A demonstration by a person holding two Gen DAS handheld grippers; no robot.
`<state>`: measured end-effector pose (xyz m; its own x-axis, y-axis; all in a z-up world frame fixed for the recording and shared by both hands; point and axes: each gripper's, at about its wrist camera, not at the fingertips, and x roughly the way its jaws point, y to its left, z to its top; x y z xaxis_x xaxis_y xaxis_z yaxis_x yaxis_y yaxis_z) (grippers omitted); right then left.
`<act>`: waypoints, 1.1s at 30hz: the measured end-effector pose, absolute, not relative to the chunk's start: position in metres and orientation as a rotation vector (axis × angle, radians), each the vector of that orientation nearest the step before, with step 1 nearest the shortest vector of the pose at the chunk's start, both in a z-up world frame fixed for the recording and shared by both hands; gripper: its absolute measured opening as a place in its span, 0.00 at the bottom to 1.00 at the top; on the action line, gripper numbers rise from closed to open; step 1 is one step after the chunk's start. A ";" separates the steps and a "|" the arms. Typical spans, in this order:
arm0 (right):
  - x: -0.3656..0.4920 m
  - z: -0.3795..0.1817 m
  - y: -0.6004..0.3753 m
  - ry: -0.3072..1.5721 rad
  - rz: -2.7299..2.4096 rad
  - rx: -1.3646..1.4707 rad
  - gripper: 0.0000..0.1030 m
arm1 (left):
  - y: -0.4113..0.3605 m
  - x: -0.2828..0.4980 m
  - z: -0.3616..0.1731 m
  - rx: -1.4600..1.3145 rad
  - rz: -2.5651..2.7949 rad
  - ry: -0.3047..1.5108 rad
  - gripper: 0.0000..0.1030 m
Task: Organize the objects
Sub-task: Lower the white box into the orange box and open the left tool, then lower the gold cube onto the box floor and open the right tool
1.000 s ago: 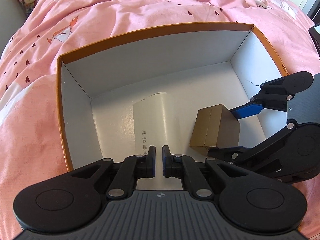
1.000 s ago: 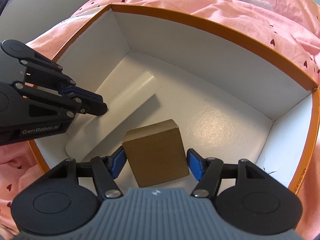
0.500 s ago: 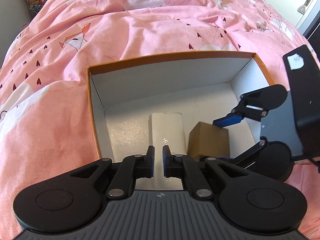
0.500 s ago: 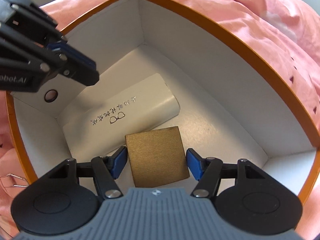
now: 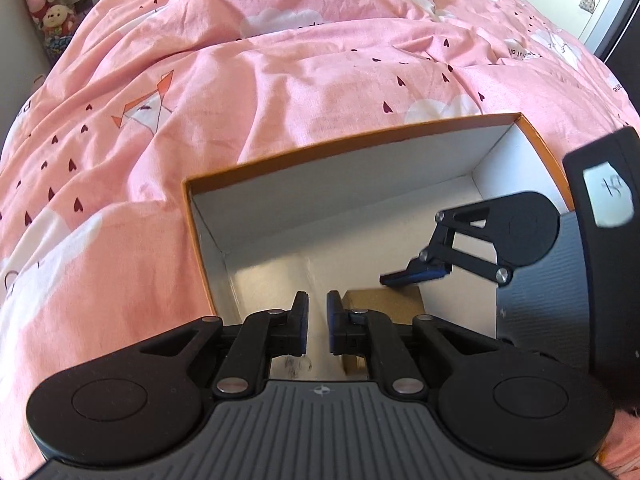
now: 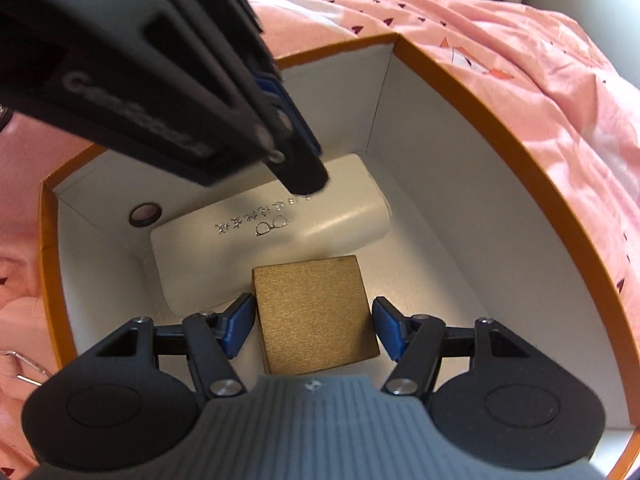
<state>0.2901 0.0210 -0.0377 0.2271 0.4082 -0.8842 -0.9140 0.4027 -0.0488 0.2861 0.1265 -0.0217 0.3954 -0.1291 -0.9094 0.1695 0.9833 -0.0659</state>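
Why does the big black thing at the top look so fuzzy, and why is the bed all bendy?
Right wrist view: the left gripper sits very close to the lens, so it blurs; the gold box stays sharp. Left wrist view: the fisheye lens curves the pink bedspread, and sunlight brightens it.

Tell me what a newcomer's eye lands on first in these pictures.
First, the orange-rimmed white cardboard box, open on the pink heart-print bedspread. Inside it, a small gold-brown cardboard cube sits between the open blue-padded fingers of the right gripper, beside a white rounded glasses case with printed lettering. The left gripper, fingers nearly together and empty, hangs above the case.
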 end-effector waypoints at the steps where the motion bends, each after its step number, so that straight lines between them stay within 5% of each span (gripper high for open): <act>1: 0.292 -0.038 0.021 0.927 1.018 -0.652 0.64 | 0.126 0.290 -0.023 0.051 -0.187 1.142 0.16; 6: 0.302 -0.032 0.008 0.950 1.006 -0.656 0.63 | 0.117 0.309 -0.031 0.137 -0.216 1.146 0.24; 16: 0.317 -0.035 -0.015 0.943 0.951 -0.598 0.63 | 0.093 0.328 -0.062 0.366 -0.237 1.200 0.26; 22: 0.311 -0.029 -0.024 0.977 0.965 -0.581 0.78 | 0.086 0.332 -0.072 0.436 -0.242 1.242 0.26; 33: 0.317 -0.051 -0.032 1.031 0.932 -0.555 0.76 | 0.089 0.328 -0.077 0.393 -0.303 1.375 0.07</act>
<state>0.3167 -0.0319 -0.0508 0.2009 0.3844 -0.9010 -0.8578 0.5133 0.0277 0.3284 0.0887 -0.0769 0.1731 0.0190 -0.9847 0.4312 0.8974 0.0931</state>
